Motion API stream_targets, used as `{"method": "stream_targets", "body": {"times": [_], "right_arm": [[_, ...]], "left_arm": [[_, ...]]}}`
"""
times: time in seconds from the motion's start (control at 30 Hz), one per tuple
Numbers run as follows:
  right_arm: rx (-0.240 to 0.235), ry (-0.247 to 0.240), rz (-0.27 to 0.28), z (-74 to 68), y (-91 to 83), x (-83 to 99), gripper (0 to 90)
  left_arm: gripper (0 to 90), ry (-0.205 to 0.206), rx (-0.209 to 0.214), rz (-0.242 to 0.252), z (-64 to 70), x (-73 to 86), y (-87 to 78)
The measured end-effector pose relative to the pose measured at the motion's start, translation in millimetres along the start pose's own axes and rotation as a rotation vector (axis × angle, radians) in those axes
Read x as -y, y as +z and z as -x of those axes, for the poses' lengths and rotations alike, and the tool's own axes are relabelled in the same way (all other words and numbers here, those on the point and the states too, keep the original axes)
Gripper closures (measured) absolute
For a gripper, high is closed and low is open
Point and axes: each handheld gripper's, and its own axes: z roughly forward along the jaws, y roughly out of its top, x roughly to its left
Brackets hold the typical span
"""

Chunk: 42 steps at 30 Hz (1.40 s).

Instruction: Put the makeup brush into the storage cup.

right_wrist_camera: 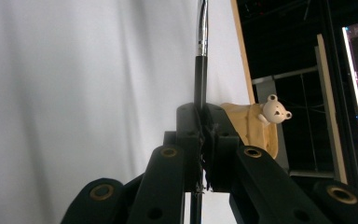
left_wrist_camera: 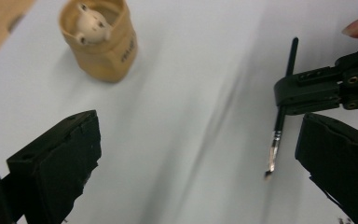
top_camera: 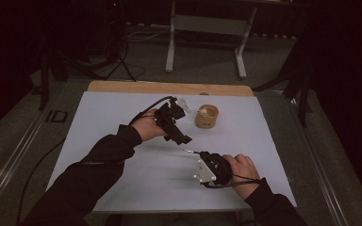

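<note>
High view: nearest the person, the right hand-held gripper (top_camera: 199, 154) has its jaws closed tight on a thin black brush (left_wrist_camera: 279, 122), pinching the handle partway along so the metal collar and bristle tip stick out ahead, clear of the desk (top_camera: 122, 141). The brush looks very light, stiff and slick, so it could swivel or slip in the pinch; a hold near the middle of the handle, away from the soft tip, seems safest. Farther off and to the left, the left hand-held gripper (top_camera: 176, 125) hangs with its jaws wide apart, holding nothing. Beyond it stands a small tan cup (top_camera: 207, 116) with a little white bear figure (left_wrist_camera: 92, 25) inside. The desk top is smooth, pale and bare. Behind it lie a wooden edge, grey floor, a white table frame (top_camera: 207, 28) and darkness.
</note>
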Motion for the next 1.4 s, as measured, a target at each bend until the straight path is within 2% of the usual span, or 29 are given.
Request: {"method": "stream_targets", "body": {"times": [0.03, 0.13, 0.23, 0.3, 0.4, 0.47, 0.57, 0.67, 0.73, 0.83, 1.03, 1.3, 1.4], "right_arm": [[-0.002, 0.014, 0.002, 1.1, -0.5, 0.1, 86.1], [0.004, 0.038, 0.013, 3.3, -3.1, 1.4, 86.1], [-0.004, 0.088, 0.034, 7.6, -5.3, 4.2, 86.1], [-0.004, 0.15, 0.043, 11.1, -7.2, 6.5, 86.2], [-0.013, 0.226, 0.059, 17.6, -10.1, 9.2, 86.2], [-0.01, 0.251, 0.064, 20.3, -12.1, 9.7, 86.2], [-0.014, 0.312, 0.082, 25.6, -14.8, 10.5, 86.2], [-0.02, 0.367, 0.094, 31.6, -17.2, 10.8, 86.2], [-0.019, 0.386, 0.103, 34.8, -18.1, 11.2, 86.2], [-0.023, 0.437, 0.115, 40.3, -19.4, 11.7, 86.2], [-0.051, 0.554, 0.148, 52.1, -21.0, 15.9, 86.2], [-0.047, 0.649, 0.18, 65.3, -21.7, 24.2, 86.2], [-0.046, 0.671, 0.183, 68.9, -21.5, 26.4, 86.2]], "left_arm": [[0.3, 0.001, -0.03, 0.03, -1.4, 2.9, -2.5], [1.1, -0.006, -0.072, 0.079, -6.2, 9.7, -8.9], [1.2, -0.038, -0.076, 0.134, -11.4, 19.0, -15.0], [1.1, -0.055, -0.07, 0.163, -13.9, 25.9, -18.0], [1.2, -0.054, -0.086, 0.191, -14.2, 36.9, -21.7], [1.1, -0.055, -0.09, 0.213, -13.5, 43.2, -23.6], [1.2, -0.066, -0.069, 0.262, -9.9, 54.2, -26.6], [1.2, -0.051, -0.063, 0.265, -5.6, 62.5, -27.9], [1.2, -0.051, -0.071, 0.285, -2.3, 68.4, -28.4], [1.2, -0.086, -0.059, 0.31, 0.8, 77.5, -28.5], [1.1, -0.098, -0.043, 0.279, 11.1, 96.6, -21.9], [1.1, -0.117, -0.035, 0.301, 21.4, 116.8, -18.2], [1.2, -0.121, -0.048, 0.311, 23.7, 120.8, -18.9]]}}
